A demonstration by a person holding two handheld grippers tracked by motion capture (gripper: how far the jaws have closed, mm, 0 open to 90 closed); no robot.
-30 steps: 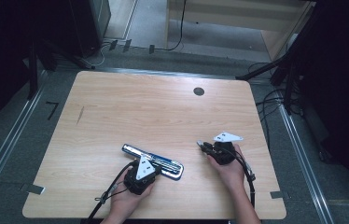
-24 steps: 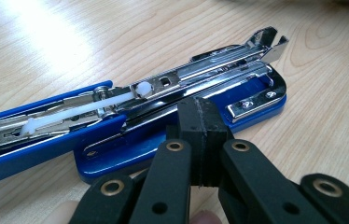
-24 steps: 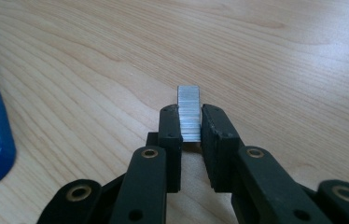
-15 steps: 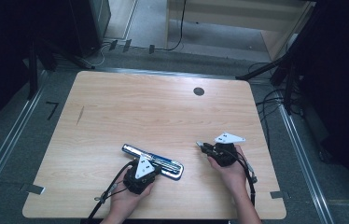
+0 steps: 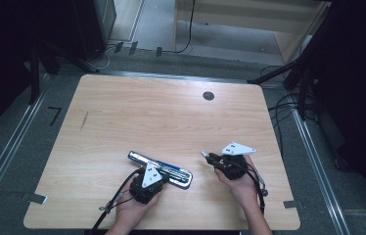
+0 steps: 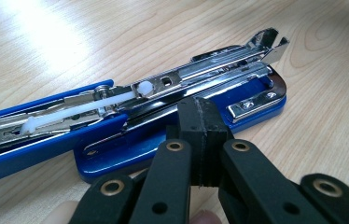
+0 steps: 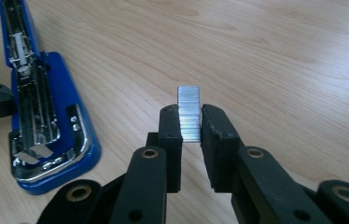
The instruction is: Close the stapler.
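Lying open on the wooden worktop [image 5: 161,112], near the person's edge, a blue stapler [image 5: 160,169] has its top swung back so that the shiny metal staple channel faces up; in the high view it runs aslant from upper left to lower right. The left gripper [image 6: 199,122] sits at the stapler's near side, held in the person's left hand [image 5: 134,208], and its jaws are pressed fully together with nothing between them. In the left gripper view the joined tips stand in front of the stapler's blue base, just beside the metal channel, though whether they actually touch it cannot be told. A white plastic pusher [image 6: 77,109] lies along the channel in that view. The right gripper [image 7: 191,122], carried by the right hand [image 5: 242,183], is off to the stapler's right and apart from it. Its jaws are narrow and clamped on a short silver strip of staples [image 7: 189,112], which stands upright between the pads with its top end rising above them. In the right gripper view the strip is clear of the worktop, with the open stapler off to the left. A small dark round hole [image 5: 208,96] marks the worktop's far side.
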